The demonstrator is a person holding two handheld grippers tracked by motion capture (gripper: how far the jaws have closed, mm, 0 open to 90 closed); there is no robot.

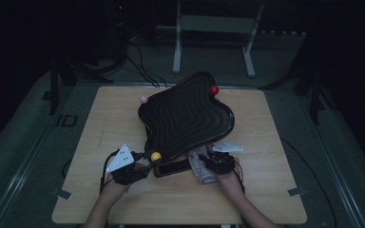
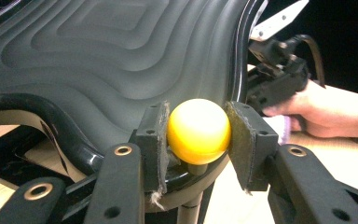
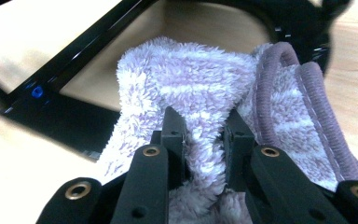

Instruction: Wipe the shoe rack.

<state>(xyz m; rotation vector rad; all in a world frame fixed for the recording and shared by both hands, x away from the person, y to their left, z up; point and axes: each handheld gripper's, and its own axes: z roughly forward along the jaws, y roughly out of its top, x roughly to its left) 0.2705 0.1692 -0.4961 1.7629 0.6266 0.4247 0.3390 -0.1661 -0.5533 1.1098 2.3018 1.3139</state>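
Forearms enter from the near edge of the wooden table [image 1: 180,199], and each hand holds a gripper just at the near rim of the black wavy tray [image 1: 187,116], which serves as the landmark.

At the tray's near-left corner, the left gripper [image 1: 145,161] is seen with its jaws closed on the yellow ball [image 1: 156,156]. In the left gripper view, the yellow ball [image 2: 198,131] is pinched between both pads [image 2: 153,135], and it sits on a short post at the ridged tray's [image 2: 121,60] rim. The left gripper [image 2: 196,135] is thus held narrow, at the ball's width.

At the tray's near-right edge, the right gripper [image 1: 209,159] is closed on the pale purple towel [image 1: 202,166], which lies on the table partly under the tray's rim. In the right gripper view, a fold of the fluffy towel [image 3: 205,93] is clamped between the jaws of the right gripper [image 3: 204,135], with its darker piped edge to one side.

Between the two grippers, below the tray's near rim, a flat black base [image 1: 173,167] is seen on the table.

At the tray's far-left edge a pink ball [image 1: 143,99] is mounted, and at its far-right corner a red ball [image 1: 214,90]. Beyond the tray and table, a white frame [image 1: 214,38] stands on the dark floor.
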